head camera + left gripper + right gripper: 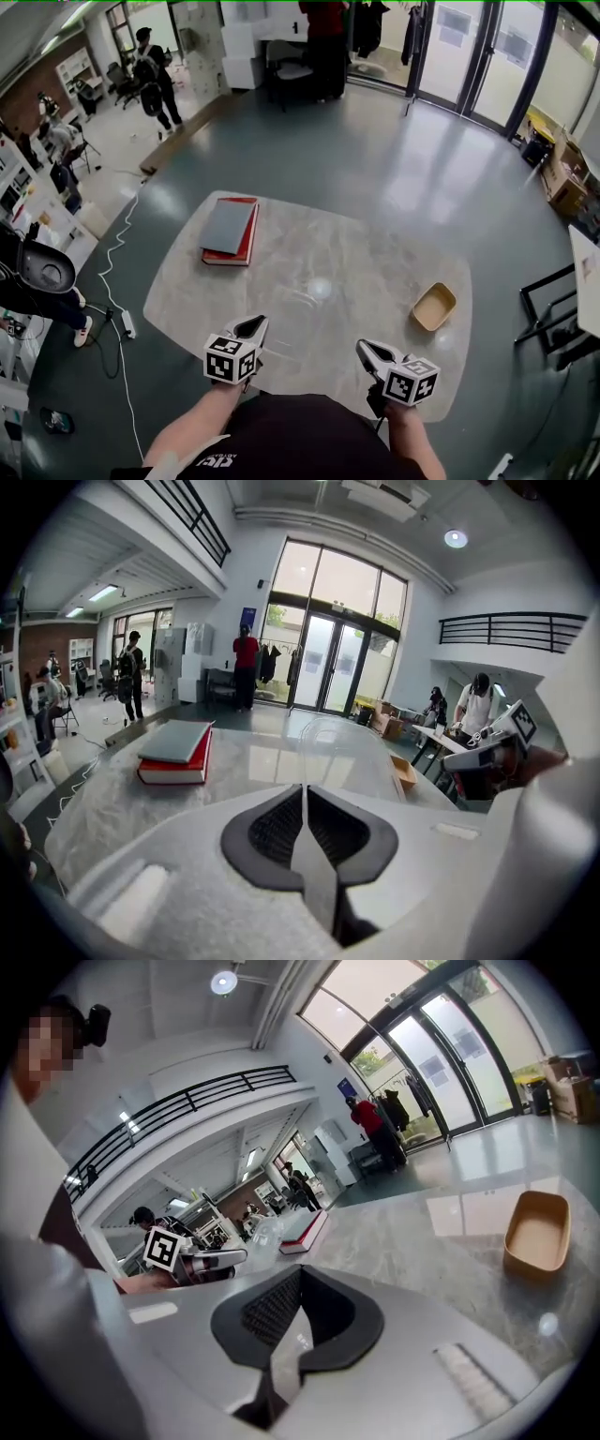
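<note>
then | left claw (251,327) was clenched, empty, above the near edge of the surface (356,244) | right claw (366,350) was clenched, empty, near it | clear tub (342,747) stood mid-surface, ahead of both, apart | grey book (228,226) lay on red book (225,257), far left | tan tray (434,307) sat right

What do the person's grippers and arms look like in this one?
The left gripper and right gripper are pale grey plastic with black ribbed pads. Each carries a white cube printed with black square markers. The person wears a black top with white lettering; forearms uncovered.
</note>
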### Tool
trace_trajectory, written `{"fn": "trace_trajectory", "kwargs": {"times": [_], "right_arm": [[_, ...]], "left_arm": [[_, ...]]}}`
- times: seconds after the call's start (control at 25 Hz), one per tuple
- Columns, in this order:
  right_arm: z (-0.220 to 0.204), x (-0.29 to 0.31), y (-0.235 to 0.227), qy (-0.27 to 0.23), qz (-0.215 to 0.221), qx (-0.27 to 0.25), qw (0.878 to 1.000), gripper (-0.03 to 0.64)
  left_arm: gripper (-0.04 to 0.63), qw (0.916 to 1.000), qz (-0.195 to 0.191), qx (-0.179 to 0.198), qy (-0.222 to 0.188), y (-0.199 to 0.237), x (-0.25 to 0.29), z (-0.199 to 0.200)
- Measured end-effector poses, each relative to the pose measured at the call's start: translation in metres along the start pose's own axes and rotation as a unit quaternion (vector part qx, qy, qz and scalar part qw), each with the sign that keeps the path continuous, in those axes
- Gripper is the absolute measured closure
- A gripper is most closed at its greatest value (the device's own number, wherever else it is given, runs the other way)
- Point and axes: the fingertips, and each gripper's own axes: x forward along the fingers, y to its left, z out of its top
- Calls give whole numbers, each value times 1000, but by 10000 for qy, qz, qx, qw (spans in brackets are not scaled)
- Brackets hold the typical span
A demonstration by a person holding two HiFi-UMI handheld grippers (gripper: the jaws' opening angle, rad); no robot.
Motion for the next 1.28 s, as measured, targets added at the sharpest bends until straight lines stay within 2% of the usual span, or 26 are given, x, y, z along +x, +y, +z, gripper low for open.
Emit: {"fn": "trace_trajectory", "kwargs": {"times": [0.24, 0.48, 0.8, 0.96, 1.28], "right_arm": [[42, -8, -2, -521, -388, -29, 9979, 615], [75, -21, 11, -983, -552, -249, 9933, 615], [104, -32, 52, -1245, -362, -899, 9875, 617], [127, -39, 75, -1429, -152, -1200, 9823, 617], [153, -55, 112, -1802, 82, -2016, 9627, 617]], "left_arm": [[578, 9983, -185, 138, -543, 11, -30, 48], [578, 9941, -308, 374, -968, 16, -58, 84], [578, 9850, -527, 787, -1445, 1, -73, 127], [578, 9797, -619, 815, -1722, -5, -84, 151], [578, 9708, -729, 924, -2090, -9, -108, 187]]}}
